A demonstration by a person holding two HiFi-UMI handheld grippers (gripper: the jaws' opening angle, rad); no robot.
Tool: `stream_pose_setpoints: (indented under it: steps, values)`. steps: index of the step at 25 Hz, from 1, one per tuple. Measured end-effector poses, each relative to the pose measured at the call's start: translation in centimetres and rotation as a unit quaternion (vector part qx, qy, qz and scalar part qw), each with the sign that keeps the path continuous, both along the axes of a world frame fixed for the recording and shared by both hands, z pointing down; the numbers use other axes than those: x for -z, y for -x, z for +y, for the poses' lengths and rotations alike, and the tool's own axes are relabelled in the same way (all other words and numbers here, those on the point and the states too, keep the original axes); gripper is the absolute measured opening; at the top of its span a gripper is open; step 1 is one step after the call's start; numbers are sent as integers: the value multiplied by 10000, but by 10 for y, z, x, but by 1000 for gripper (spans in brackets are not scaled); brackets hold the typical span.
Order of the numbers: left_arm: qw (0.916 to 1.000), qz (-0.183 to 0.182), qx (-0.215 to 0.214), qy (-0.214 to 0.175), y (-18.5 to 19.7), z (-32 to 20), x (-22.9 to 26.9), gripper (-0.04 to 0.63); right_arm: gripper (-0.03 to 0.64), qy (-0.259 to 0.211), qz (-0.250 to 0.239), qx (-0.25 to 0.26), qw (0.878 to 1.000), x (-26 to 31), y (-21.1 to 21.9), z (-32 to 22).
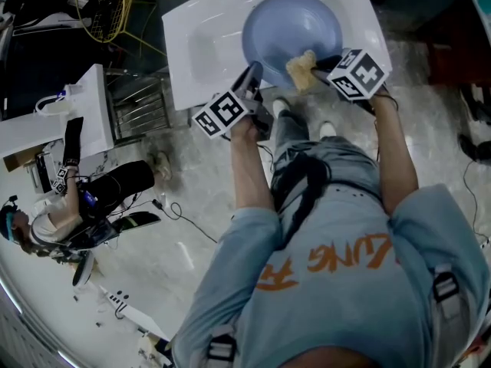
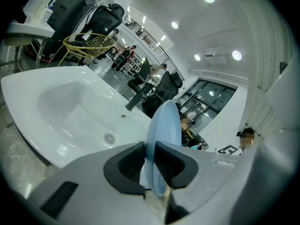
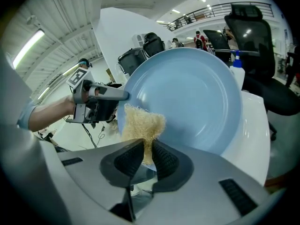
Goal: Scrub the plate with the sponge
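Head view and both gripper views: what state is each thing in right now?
plate, tilted up over the sink, held by its rim.
sponge, clamped, against the plate's face.
left hand-held gripper, shut on the plate's rim.
right hand-held gripper, shut on the sponge.

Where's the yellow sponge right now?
In the head view the sponge sits right of centre, pinched in the right gripper and resting against the lower rim of the blue plate, over the white sink.

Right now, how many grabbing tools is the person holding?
2. The left gripper clamps the blue plate by its rim above the sink; the right gripper pinches the sponge at that plate's edge.
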State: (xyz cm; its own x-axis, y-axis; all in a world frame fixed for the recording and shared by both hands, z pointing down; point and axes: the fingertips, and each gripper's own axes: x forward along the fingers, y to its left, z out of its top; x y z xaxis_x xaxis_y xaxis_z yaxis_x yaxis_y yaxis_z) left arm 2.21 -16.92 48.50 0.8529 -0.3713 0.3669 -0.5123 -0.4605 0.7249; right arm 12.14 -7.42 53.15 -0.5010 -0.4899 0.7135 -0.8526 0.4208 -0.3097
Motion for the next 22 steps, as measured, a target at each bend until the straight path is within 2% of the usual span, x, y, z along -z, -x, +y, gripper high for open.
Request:
stream_pose_setpoints:
  steps: [7,17,20,22]
  values:
    - [9999,-39,-139,-27,-9,1,-1,61,57,10,162,-892,9959,0,-41,1]
    - [9996,-92,-254,44,-21,4,-5,61,55,-356,421,-2135,9754,16,-103,3]
    - [9998,-89,-158,64,-19,7,-4,61,55,-435,266,-2144,9754,21,-105,3]
    - [9999,-86,-6,74,-14,9,-3,61,55,-712,-190,-2031,9764,31,-97,-4]
